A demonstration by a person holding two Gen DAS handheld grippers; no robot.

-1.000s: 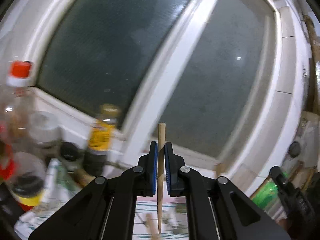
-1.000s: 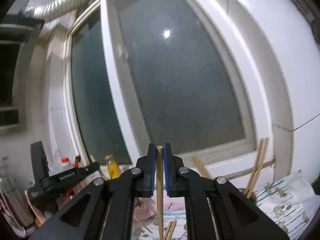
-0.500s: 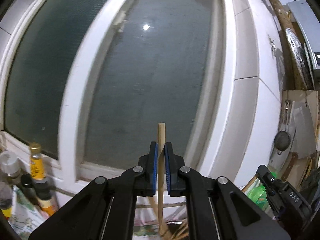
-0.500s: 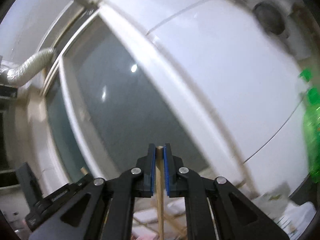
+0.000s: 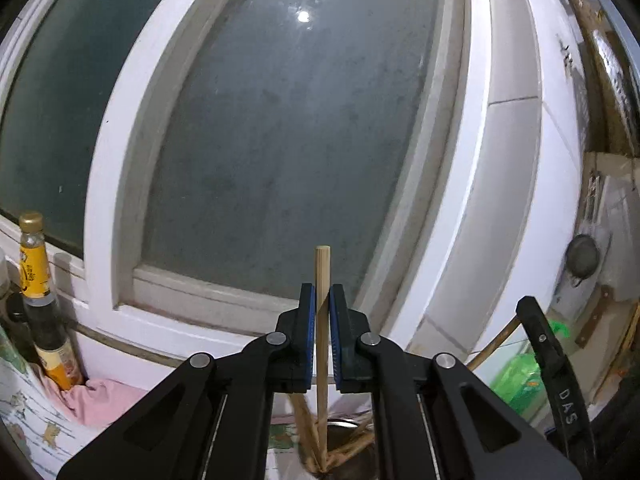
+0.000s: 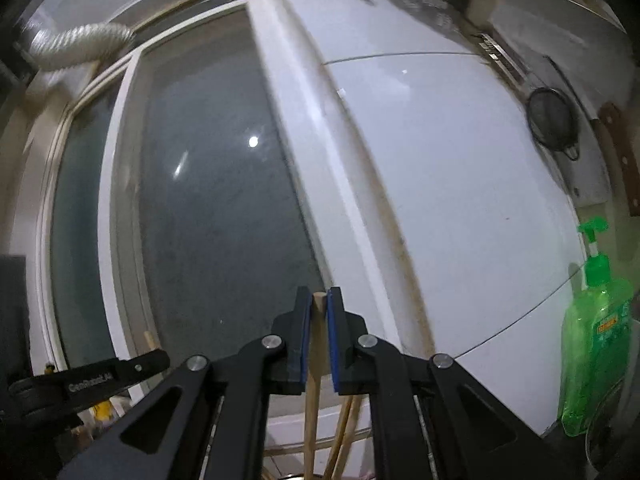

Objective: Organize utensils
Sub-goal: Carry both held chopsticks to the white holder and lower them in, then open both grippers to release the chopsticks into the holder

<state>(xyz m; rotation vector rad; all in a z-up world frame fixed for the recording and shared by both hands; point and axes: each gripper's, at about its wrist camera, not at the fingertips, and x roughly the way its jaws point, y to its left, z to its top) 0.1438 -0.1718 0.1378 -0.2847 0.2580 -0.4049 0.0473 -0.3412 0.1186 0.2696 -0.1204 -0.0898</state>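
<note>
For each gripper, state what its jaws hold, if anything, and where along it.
Left gripper: a wooden chopstick, below its top end. Right gripper: another chopstick, at its very top.

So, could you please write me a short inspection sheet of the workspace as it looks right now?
Surface: patterned cloth on the counter, mostly hidden.
Job's things: one chopstick upright in the left gripper; another chopstick in the right gripper; more chopsticks standing in a metal holder below.
Clutter: sauce bottle, pink cloth, green soap bottle.
Grippers: left gripper shut on its chopstick; right gripper shut on its chopstick.
Cables: nothing seen.
Surroundings: frosted window, white tiled wall, strainer hanging on it, vent hose.
</note>
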